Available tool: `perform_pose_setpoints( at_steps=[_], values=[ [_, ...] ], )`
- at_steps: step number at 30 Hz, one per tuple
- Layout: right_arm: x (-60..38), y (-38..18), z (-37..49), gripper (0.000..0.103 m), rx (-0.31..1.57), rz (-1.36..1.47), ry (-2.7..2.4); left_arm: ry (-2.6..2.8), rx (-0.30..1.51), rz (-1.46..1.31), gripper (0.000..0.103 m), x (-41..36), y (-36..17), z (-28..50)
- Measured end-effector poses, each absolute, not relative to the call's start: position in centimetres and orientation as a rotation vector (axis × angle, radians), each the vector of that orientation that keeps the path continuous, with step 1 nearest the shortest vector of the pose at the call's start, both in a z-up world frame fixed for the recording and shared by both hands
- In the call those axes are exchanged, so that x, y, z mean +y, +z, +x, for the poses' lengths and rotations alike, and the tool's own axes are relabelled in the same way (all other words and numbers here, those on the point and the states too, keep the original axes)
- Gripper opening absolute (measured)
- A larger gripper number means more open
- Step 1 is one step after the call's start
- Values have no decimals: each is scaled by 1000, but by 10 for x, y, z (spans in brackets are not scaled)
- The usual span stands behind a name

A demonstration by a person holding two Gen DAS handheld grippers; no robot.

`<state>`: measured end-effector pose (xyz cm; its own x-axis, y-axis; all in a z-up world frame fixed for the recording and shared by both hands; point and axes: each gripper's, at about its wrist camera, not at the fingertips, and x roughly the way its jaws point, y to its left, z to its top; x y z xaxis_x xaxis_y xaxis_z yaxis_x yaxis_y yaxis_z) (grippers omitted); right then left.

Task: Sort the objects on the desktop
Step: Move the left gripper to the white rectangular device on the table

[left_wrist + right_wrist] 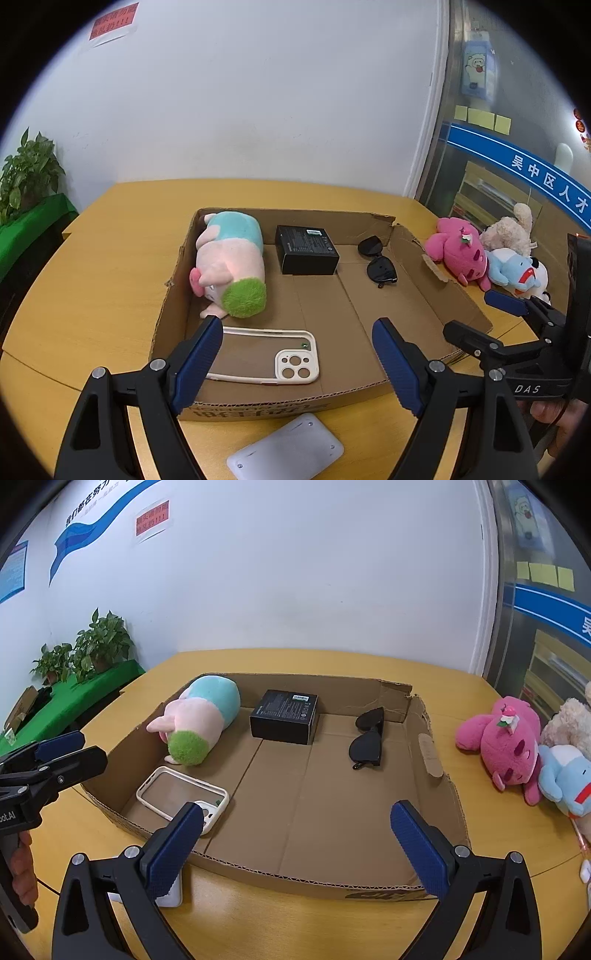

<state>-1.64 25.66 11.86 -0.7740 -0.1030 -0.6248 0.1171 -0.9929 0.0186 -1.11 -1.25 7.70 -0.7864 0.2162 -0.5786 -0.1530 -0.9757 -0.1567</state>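
Observation:
A shallow cardboard box point(439, 295) point(439, 797) lies on the wooden table. In it are a pink plush with a green end point(231, 262) point(201, 720), a black box point(306, 249) point(286, 716), black sunglasses point(378, 264) point(367, 738) and a cream phone case point(266, 354) point(177, 794). My left gripper point(299, 365) is open and empty over the box's near edge. My right gripper point(299, 849) is open and empty at the box's near edge. A white flat device point(286, 448) point(170, 893) lies on the table in front of the box.
A pink plush point(458, 254) point(506, 746), a blue-and-white plush point(517, 273) point(565, 779) and a beige plush point(511, 229) point(569, 720) lie on the table right of the box. Potted plants point(88, 646) stand on a green-covered side table at the left.

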Motion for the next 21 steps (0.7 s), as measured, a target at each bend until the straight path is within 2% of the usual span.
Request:
perform_pose_setpoints(
  at_steps=[13, 21],
  values=[
    [251, 115, -12, 103, 29, 993, -2815, 2769, -151, -969, 83, -18, 62, -12],
    [213, 73, 2, 102, 68, 1067, -2425, 2675, -284, -1205, 82, -58, 12, 18]
  ],
)
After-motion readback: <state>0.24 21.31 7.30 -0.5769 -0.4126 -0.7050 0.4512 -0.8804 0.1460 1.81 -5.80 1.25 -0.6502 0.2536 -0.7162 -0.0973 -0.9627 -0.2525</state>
